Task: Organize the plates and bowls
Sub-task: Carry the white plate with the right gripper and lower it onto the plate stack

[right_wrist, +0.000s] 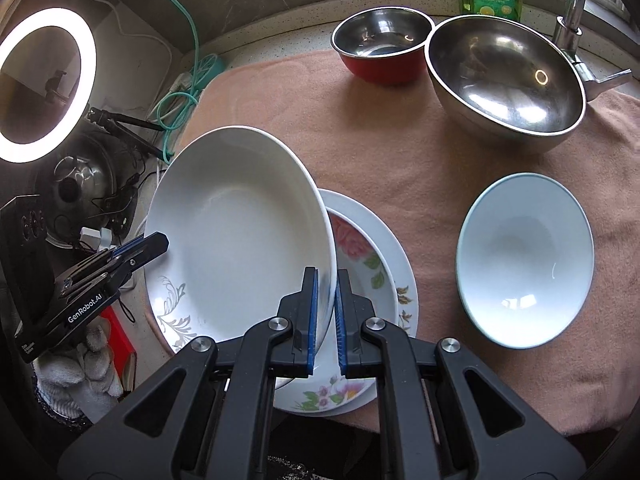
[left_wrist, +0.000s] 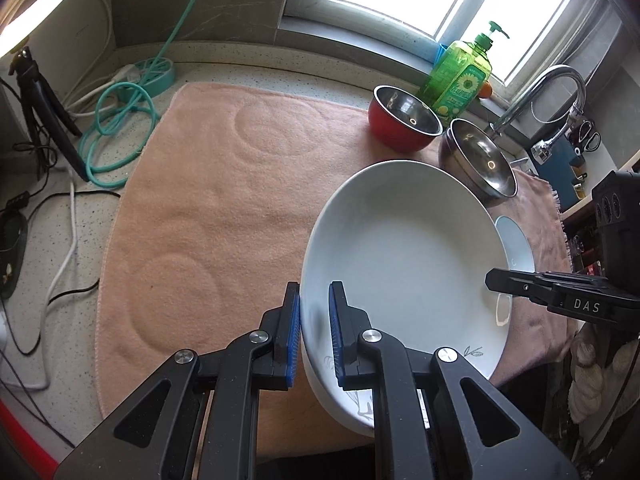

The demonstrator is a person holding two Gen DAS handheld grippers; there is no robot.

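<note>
Above the pink towel (right_wrist: 420, 152) on the counter, a white plate (right_wrist: 240, 224) is held tilted, its rim pinched by the jaws of both the left gripper (left_wrist: 314, 332) and the right gripper (right_wrist: 325, 320). Beneath it, a flowered plate (right_wrist: 372, 264) is largely hidden, and its edge is cut off by the right gripper.

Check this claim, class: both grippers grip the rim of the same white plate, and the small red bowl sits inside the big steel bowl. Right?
One thing is wrong. The red bowl sits beside the steel bowl on the towel, not inside it; the right wrist view shows this. Both grippers do grip the white plate.
</note>
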